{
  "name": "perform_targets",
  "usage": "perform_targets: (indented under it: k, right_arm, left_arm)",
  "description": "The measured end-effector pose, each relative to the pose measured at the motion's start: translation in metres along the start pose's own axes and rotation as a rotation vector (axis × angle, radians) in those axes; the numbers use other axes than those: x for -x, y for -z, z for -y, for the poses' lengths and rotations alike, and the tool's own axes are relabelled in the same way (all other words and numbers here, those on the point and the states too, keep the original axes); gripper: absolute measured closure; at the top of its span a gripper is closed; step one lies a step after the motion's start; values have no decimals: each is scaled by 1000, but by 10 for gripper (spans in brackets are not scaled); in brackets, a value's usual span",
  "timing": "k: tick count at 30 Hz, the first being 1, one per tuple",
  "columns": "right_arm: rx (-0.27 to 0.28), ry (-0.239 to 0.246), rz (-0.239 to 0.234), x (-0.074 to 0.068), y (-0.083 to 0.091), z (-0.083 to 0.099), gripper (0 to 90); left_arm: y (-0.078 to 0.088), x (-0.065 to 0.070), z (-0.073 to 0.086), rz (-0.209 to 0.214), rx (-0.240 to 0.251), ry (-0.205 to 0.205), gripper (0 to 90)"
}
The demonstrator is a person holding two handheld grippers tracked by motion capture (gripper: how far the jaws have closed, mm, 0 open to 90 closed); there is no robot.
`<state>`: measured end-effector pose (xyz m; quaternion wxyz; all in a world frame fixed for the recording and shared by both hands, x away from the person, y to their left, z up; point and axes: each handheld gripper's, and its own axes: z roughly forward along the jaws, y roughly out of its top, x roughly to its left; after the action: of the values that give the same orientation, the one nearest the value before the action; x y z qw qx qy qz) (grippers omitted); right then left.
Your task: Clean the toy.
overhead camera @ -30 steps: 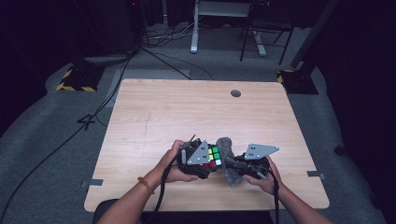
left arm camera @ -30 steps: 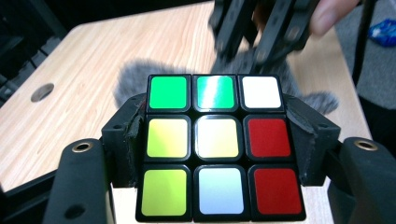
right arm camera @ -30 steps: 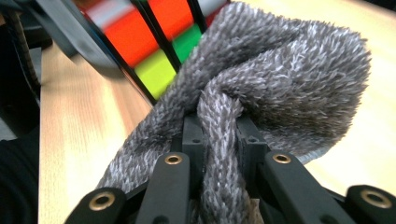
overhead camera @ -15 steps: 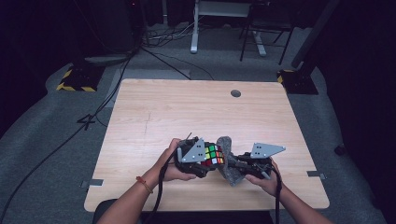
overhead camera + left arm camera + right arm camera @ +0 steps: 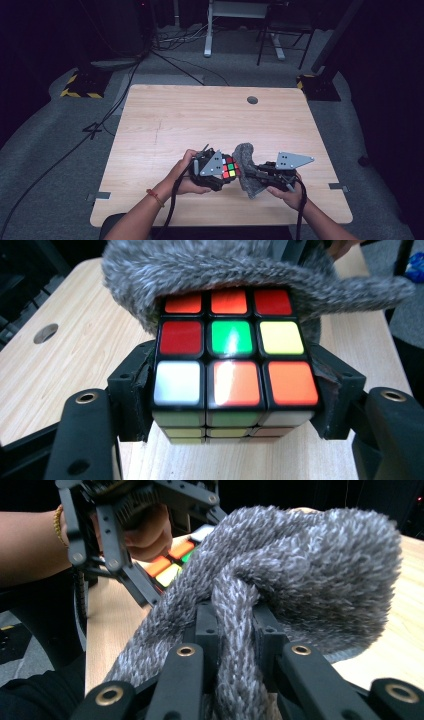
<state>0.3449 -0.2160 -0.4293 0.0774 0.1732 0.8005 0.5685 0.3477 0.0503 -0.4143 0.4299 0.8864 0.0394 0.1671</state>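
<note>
No readable text, brand or number anywhere. Nearest thing to a sign: black/yellow hazard stripes point(image 5: 80, 93) on a floor base, far-left of the counter point(image 5: 200, 120); a similar striped base point(image 5: 303, 79) sits by the counter's far-right corner. Rubik's cube point(image 5: 232, 357) stickers are plain colours, no logo.

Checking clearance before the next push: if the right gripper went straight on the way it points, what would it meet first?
The grey knitted cloth it grips already leads; next, probably, the puzzle cube in the left gripper, though depth is unclear.
</note>
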Motion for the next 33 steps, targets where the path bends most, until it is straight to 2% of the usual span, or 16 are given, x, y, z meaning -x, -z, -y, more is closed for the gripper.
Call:
perform_targets:
  k: [3,6,9,12,16,19,22,25,28,33]
  right_arm:
    - [-6,9,4,-1,-1,-1,783]
    - [-7,10,11,-1,-1,-1,782]
    - [-65,45,56,-3,-4,-1,782]
    - [-136,67,69,-2,-13,5,781]
    - [-200,57,49,0,-23,10,781]
    - [-182,42,40,0,-23,10,780]
    - [-119,38,50,-1,-13,4,781]
    - [-30,27,43,0,1,-5,782]
    - [-38,28,52,-2,2,-5,782]
    - [-102,6,53,-1,-12,6,781]
  left_arm:
    - [-1,1,0,-11,-12,-10,330]
    - [1,0,-1,-8,4,7,332]
    - [2,0,-2,-6,20,19,333]
    - [5,1,-4,6,43,20,332]
    - [8,2,-6,18,68,18,333]
    - [8,1,-5,18,59,14,333]
    - [6,1,-4,15,43,9,333]
    - [3,2,-4,20,30,5,333]
    - [1,4,-5,17,26,-1,333]
    - [5,5,-7,15,51,-1,332]
